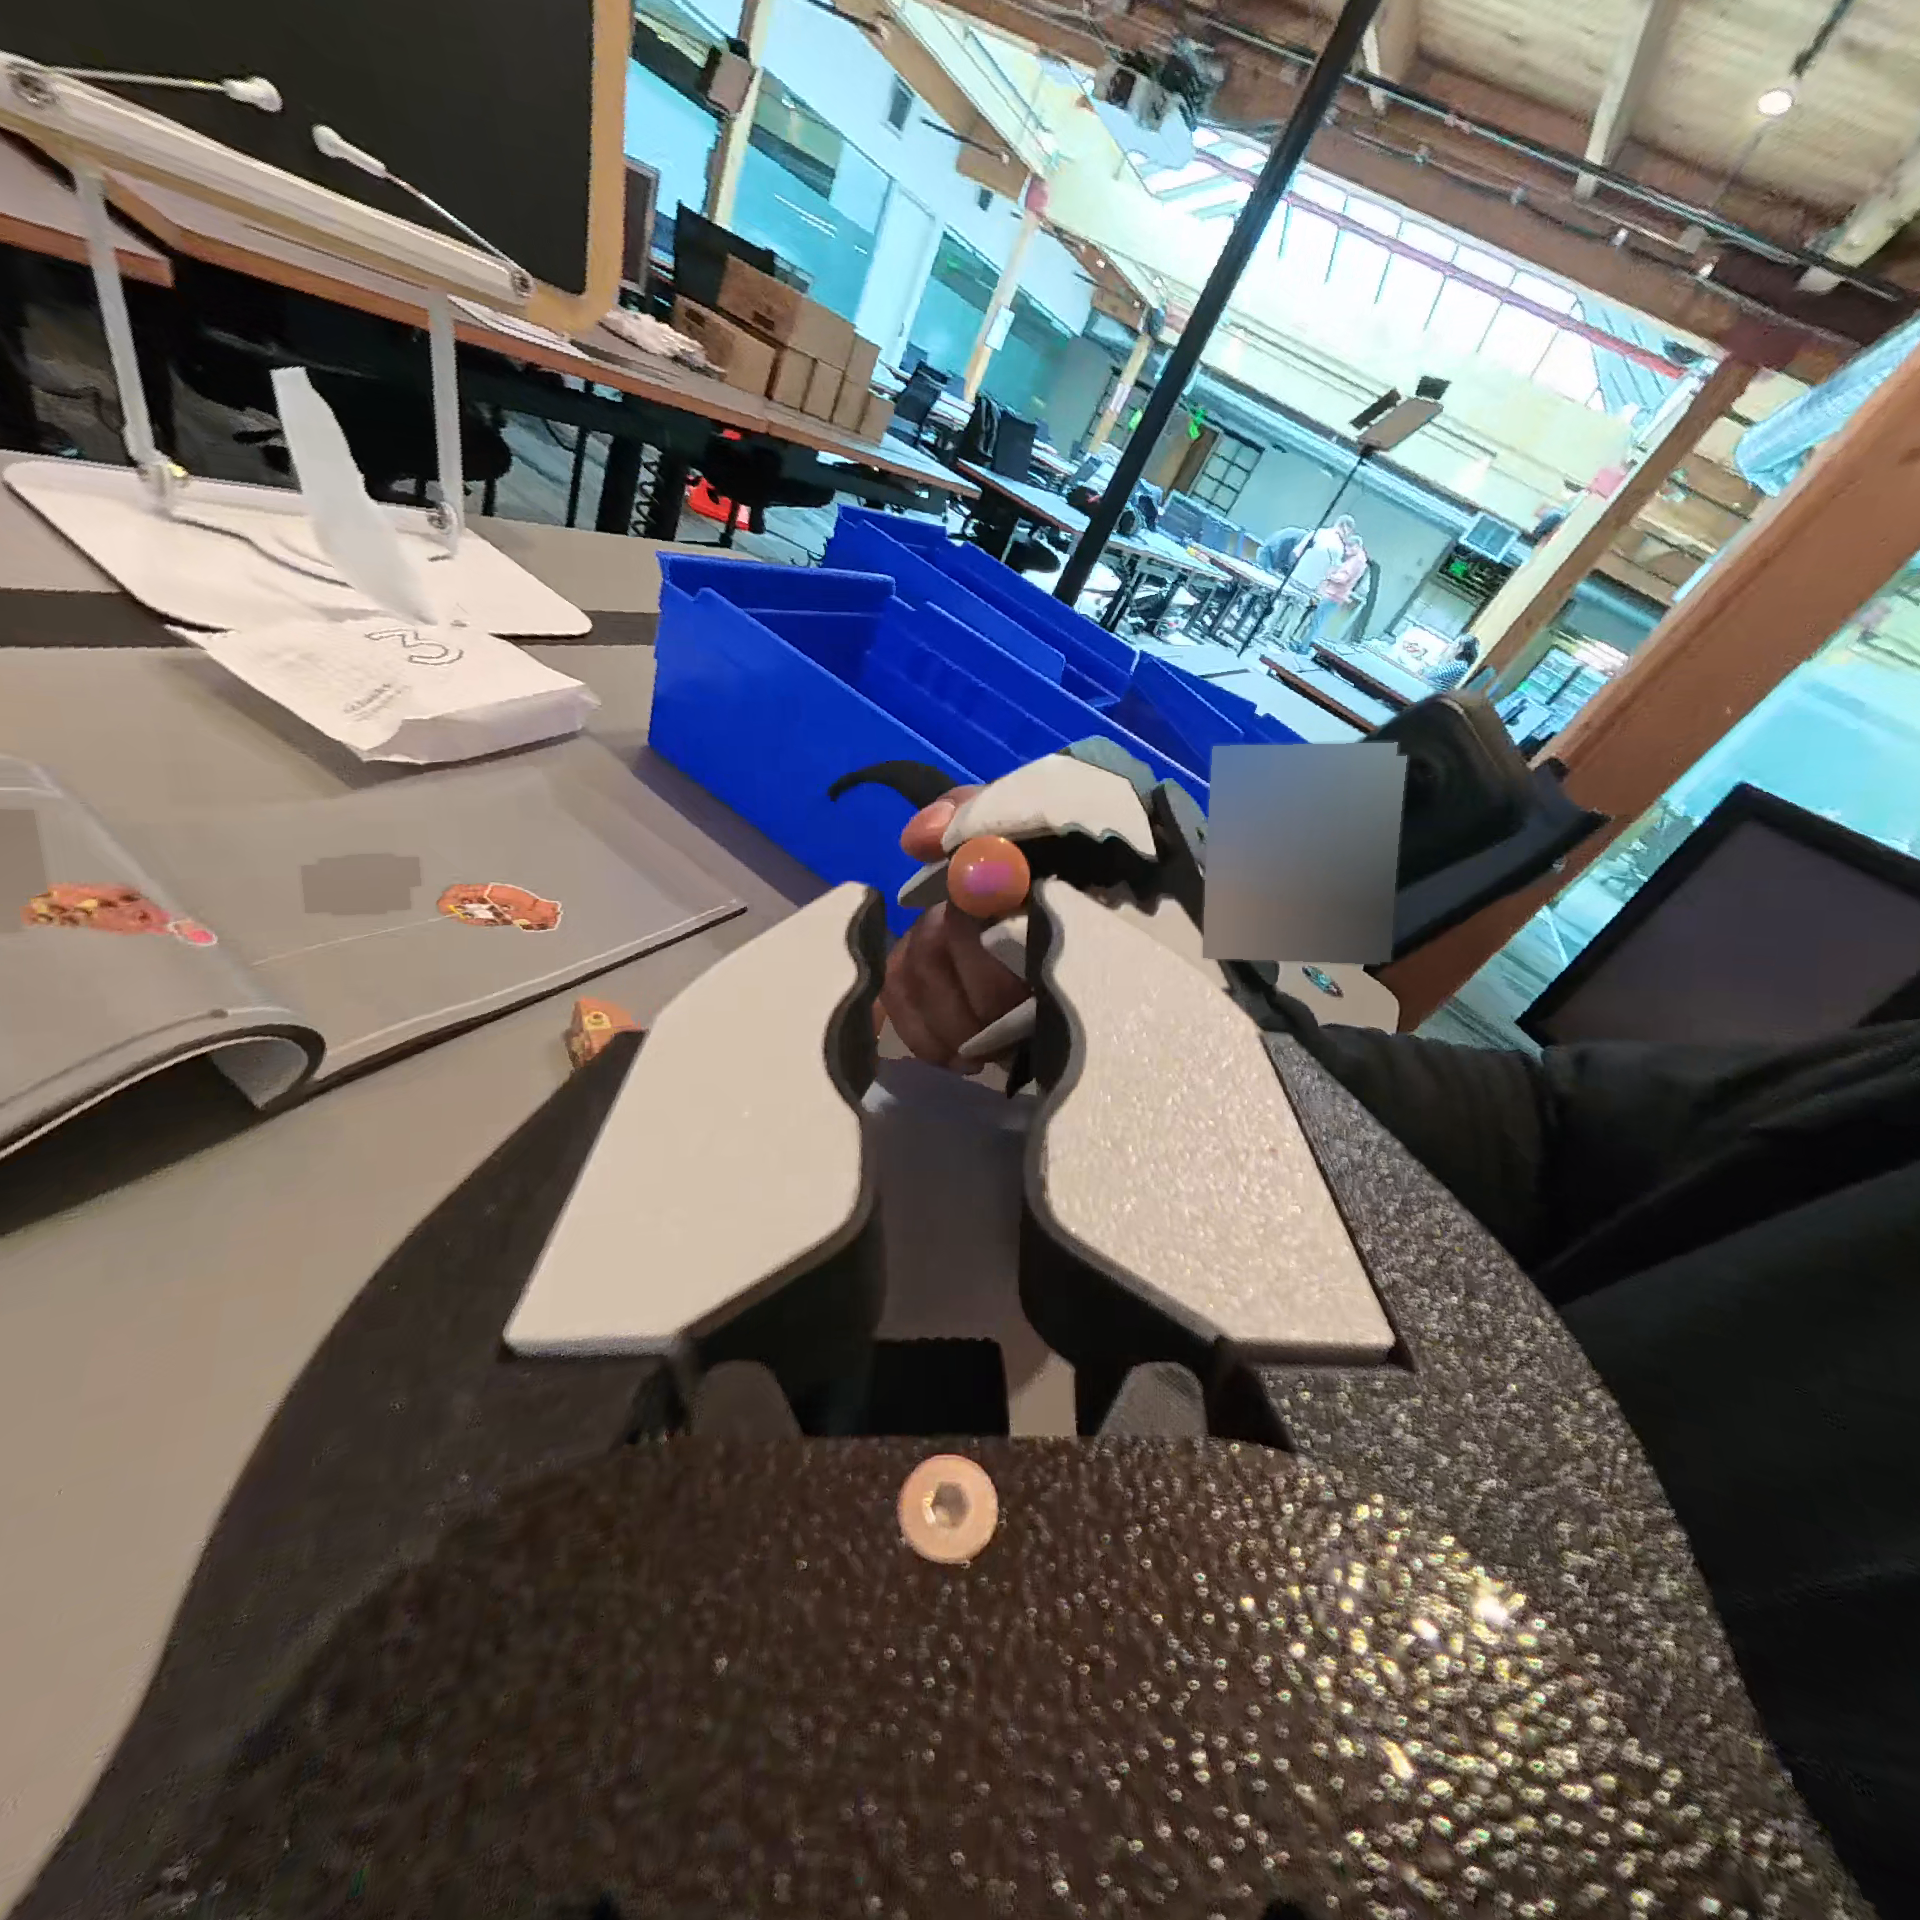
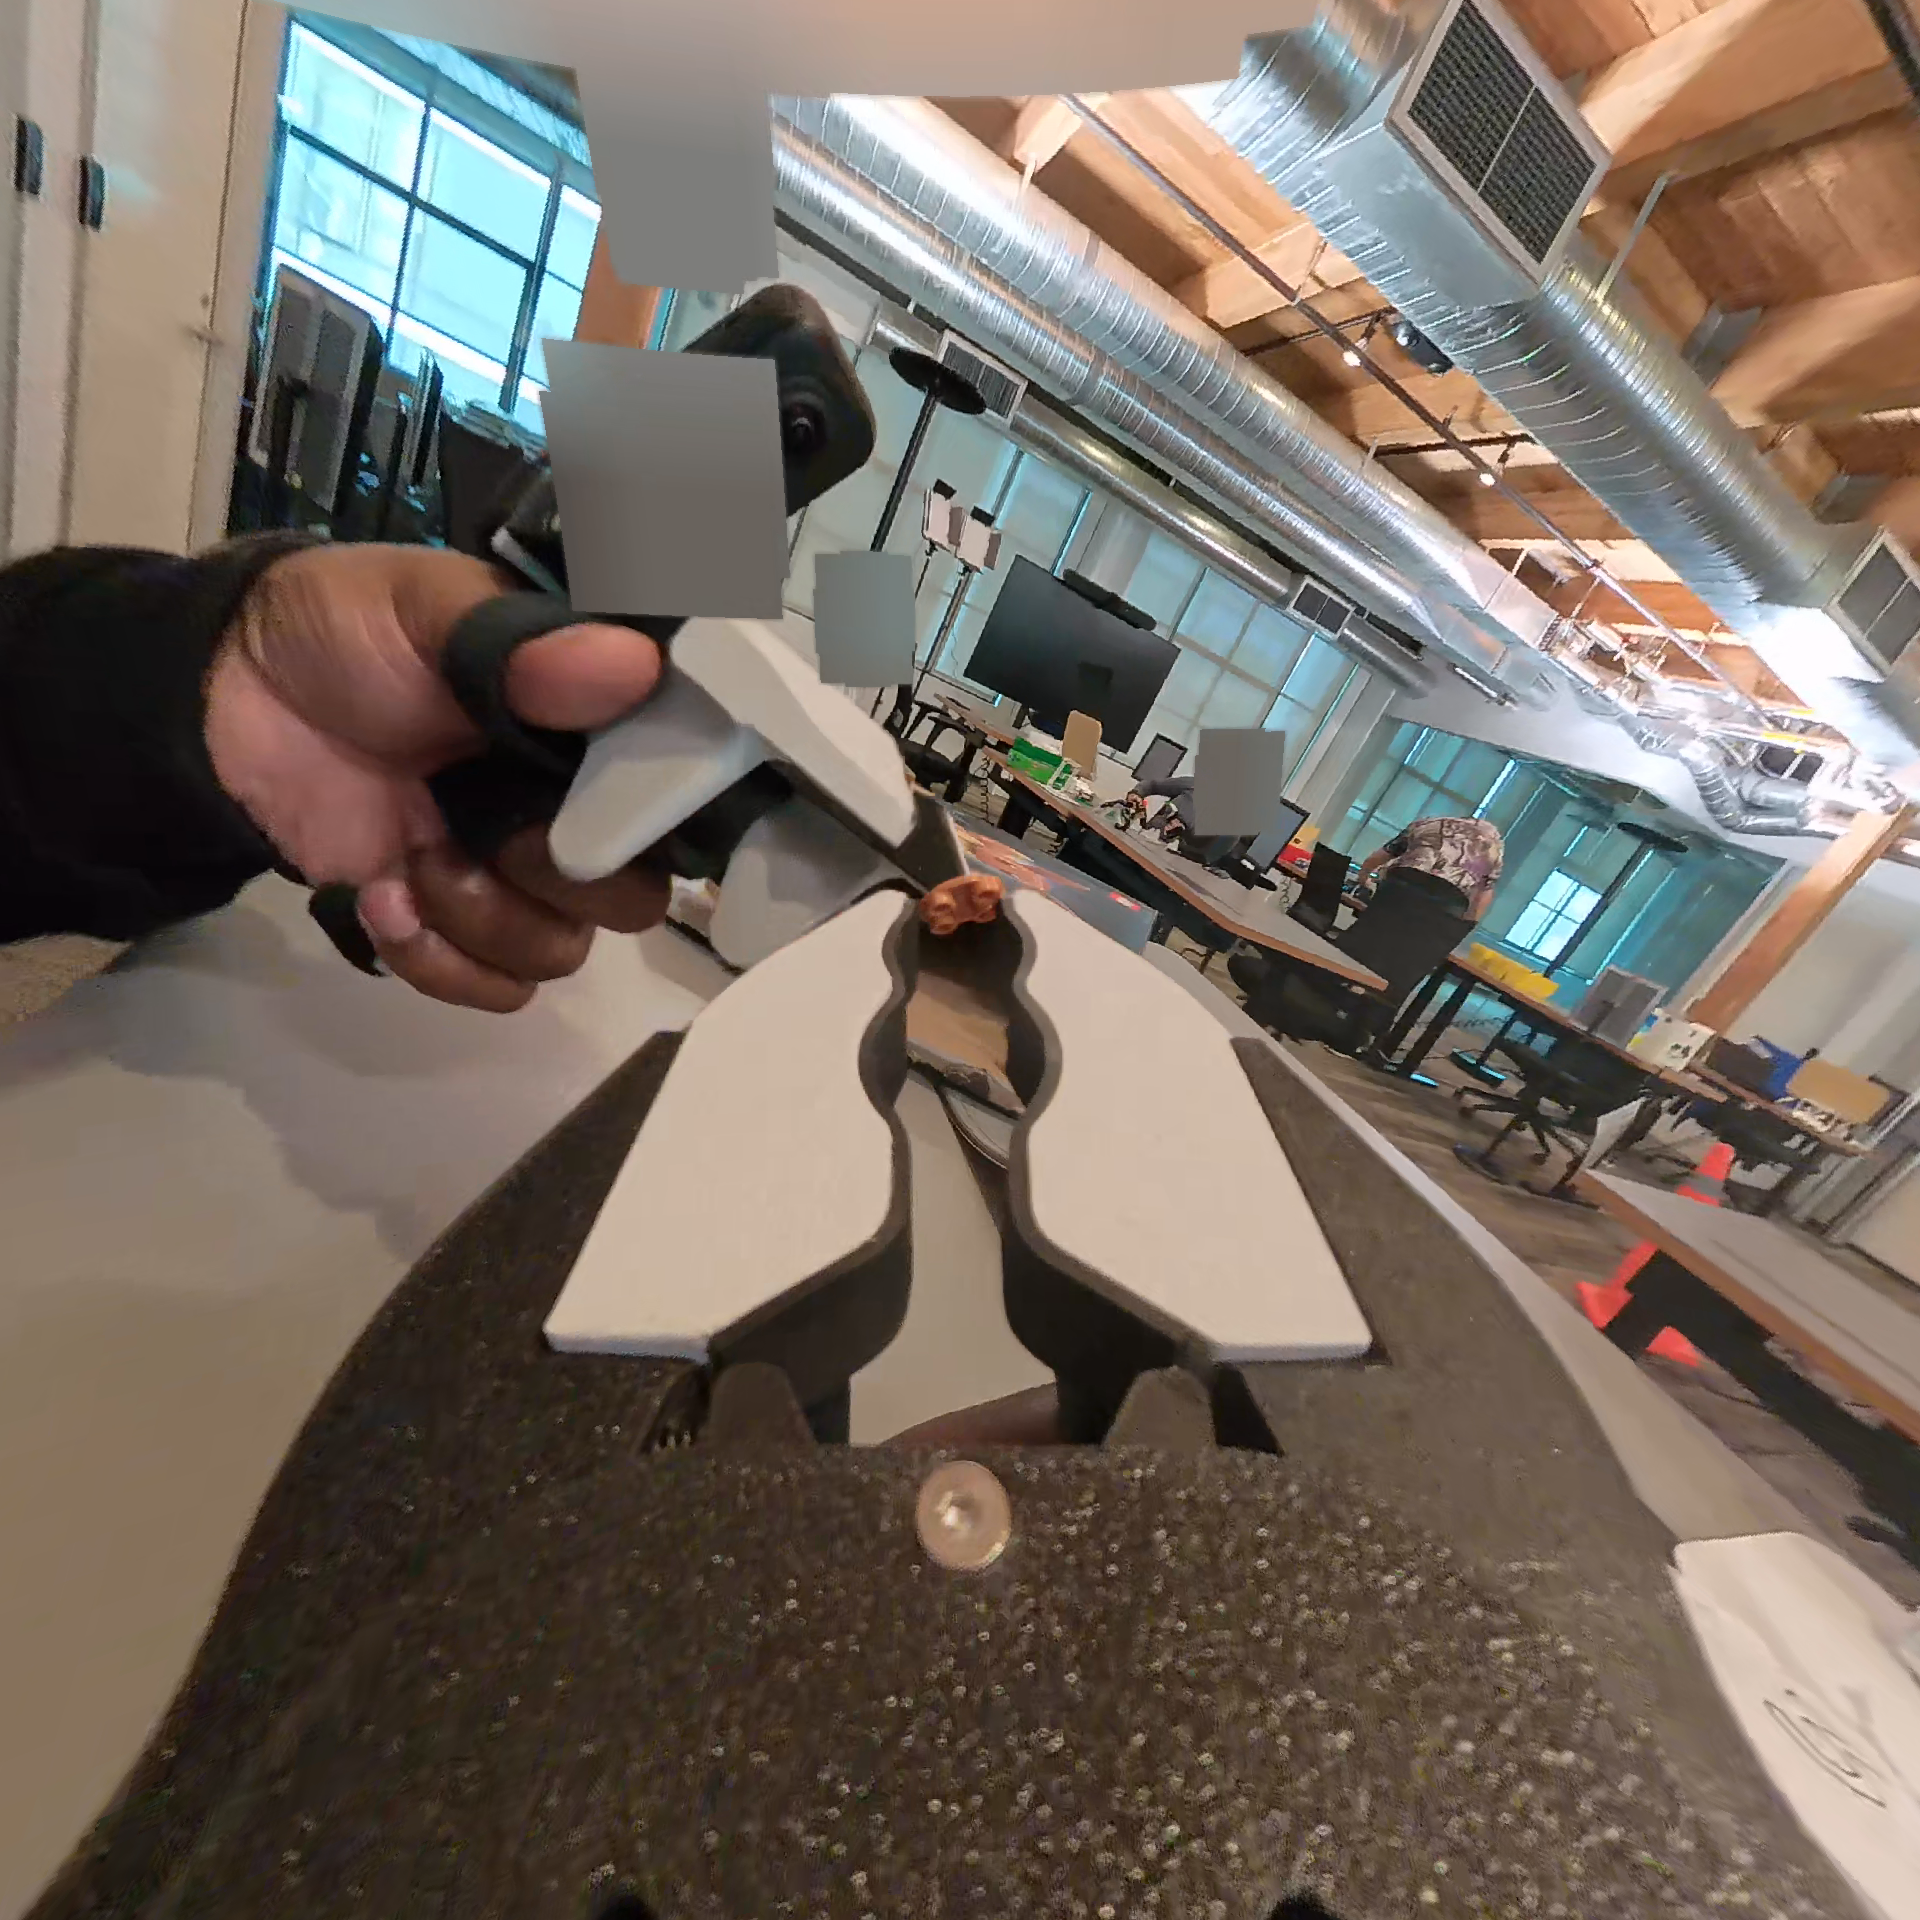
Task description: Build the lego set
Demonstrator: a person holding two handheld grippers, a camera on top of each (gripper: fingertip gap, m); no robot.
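Note:
My right gripper (image 2: 956, 923) is shut on a small orange brick piece (image 2: 956, 900), pinched at its fingertips. In the left wrist view the same gripper (image 1: 961, 857) comes in from the right and shows the piece's round orange end (image 1: 987, 876). My left gripper (image 1: 956, 914) is open, held by a hand just in front of that piece. Its right fingertip (image 1: 1060, 914) is close beside the piece. In the right wrist view one dark fingertip (image 2: 930, 847) of the left gripper touches the piece from the upper left. Nothing sits between the left pads.
An open instruction booklet (image 1: 364, 935) lies on the grey table (image 1: 208, 1351) at the left, with a small orange-brown brick build (image 1: 597, 1029) by its corner. Blue bins (image 1: 790, 727) stand behind. A white paper bag (image 1: 416, 675) and a white stand (image 1: 260, 540) are at the far left.

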